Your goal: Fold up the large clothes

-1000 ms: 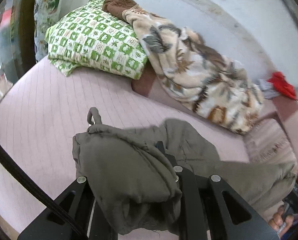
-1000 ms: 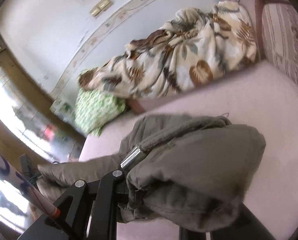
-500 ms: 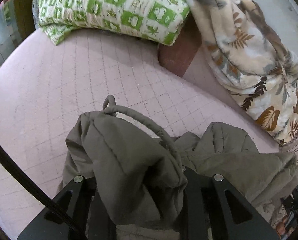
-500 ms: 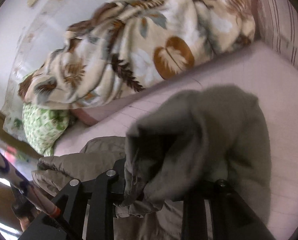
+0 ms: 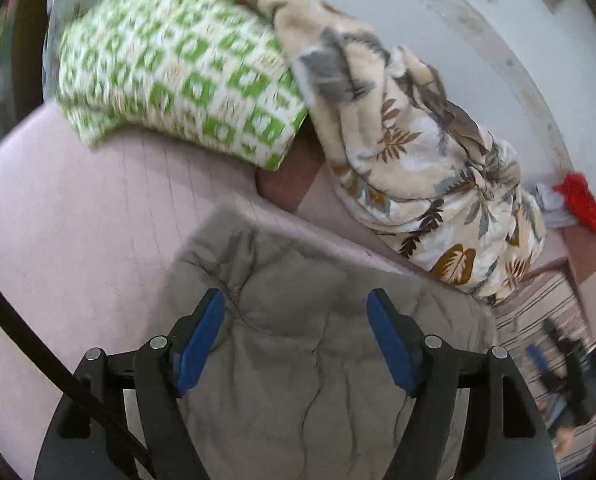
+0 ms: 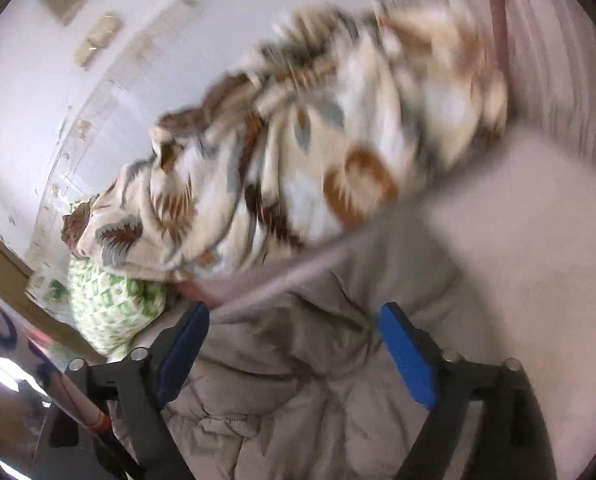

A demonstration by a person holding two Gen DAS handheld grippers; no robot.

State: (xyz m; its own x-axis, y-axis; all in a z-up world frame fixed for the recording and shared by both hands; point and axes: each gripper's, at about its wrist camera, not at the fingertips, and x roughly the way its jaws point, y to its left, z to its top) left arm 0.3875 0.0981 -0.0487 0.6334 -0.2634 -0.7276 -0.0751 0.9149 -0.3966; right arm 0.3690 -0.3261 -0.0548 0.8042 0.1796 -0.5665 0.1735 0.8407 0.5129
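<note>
An olive-grey padded jacket (image 5: pixel 298 320) lies spread on the pink bed (image 5: pixel 77 220), its far edge near the blanket. My left gripper (image 5: pixel 295 308) is open above it, blue pads (image 5: pixel 201 336) wide apart, holding nothing. In the right wrist view the same jacket (image 6: pixel 298 380) lies below my right gripper (image 6: pixel 293 320), which is open too, with blue pads (image 6: pixel 406 360) apart and empty. Both views are motion-blurred.
A green-and-white checked pillow (image 5: pixel 177 72) and a leaf-patterned blanket (image 5: pixel 418 160) lie along the wall at the back of the bed; both show in the right wrist view (image 6: pixel 109 312) (image 6: pixel 298 160). A red cloth (image 5: pixel 582 204) lies far right. Striped fabric (image 5: pixel 534 304) is at the right.
Both grippers were shut on bunched jacket fabric; now both have opened and let go. The jacket has dropped and lies flatter on the bed.
</note>
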